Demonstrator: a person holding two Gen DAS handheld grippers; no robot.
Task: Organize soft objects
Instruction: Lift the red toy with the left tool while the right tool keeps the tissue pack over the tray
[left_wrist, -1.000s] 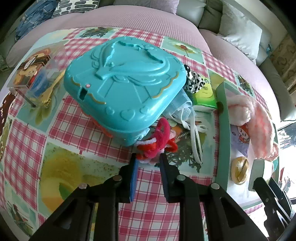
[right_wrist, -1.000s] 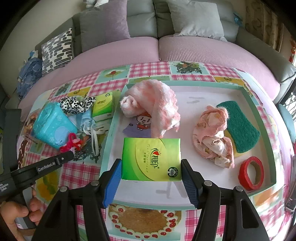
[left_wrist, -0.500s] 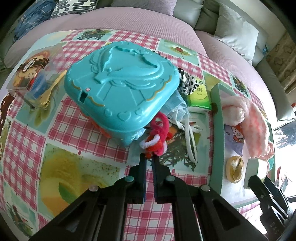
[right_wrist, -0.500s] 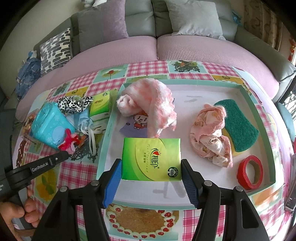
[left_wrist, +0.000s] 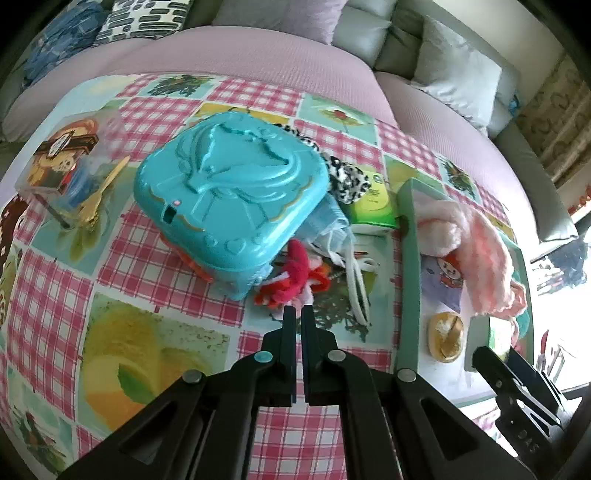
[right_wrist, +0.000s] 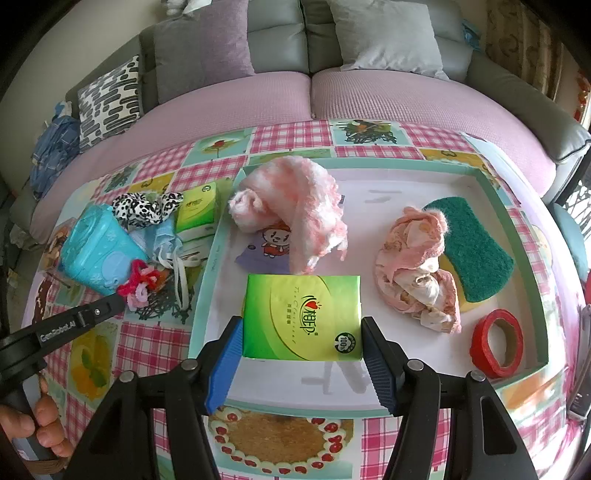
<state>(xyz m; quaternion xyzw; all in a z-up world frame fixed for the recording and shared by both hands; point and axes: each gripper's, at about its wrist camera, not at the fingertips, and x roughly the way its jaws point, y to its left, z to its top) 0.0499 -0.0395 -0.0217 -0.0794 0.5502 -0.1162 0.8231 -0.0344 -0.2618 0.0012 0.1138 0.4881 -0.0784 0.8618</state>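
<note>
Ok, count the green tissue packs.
2. One tissue pack sits in the tray between the right gripper's pads; the other lies outside the tray's left rim.

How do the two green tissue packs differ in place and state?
The large tissue pack lies inside the tray, between the right gripper's jaws. The small tissue pack lies outside it, free, beside the leopard-print cloth. Both have green wrappers.
</note>
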